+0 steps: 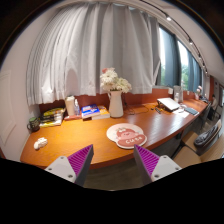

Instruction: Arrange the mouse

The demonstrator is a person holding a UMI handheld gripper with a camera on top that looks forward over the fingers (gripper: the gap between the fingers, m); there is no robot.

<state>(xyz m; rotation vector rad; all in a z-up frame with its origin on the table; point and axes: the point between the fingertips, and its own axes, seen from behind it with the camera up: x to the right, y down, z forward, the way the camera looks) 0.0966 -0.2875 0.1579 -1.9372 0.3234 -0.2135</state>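
Jaws: the gripper (111,163) is hanging above the near edge of the tabletop (90,140) with its two fingers standing wide apart and nothing sitting between the purple pads (80,158); it is holding nothing.

Mouse: a small white thing (40,143), which I am taking to be the mouse, is lying near the left end of the tabletop, well to the left of the fingers and beyond them; it is too small to tell for sure.

Mouse pad: a round pink pad (127,135) with a white pattern is lying flat on the wood, just ahead of the fingers and a little to their right, with nothing resting on it.

Other things: a white vase with pale flowers (115,97) is standing at the middle back of the tabletop; books (90,111) and a cup (70,104) are sitting to its left, and a dark jar (34,123) is standing at the far left. More clutter is lying along the right end under the window, too small to name.

Progress: judging from how things are lying, the task is only beginning. The mouse is resting apart from the round pad and untouched, and the gripper is nowhere near it.

Left to do: the gripper is probably needing to swing left, close on the mouse, carry it across and set it on or beside the pink pad. All of that is appearing to be still ahead.
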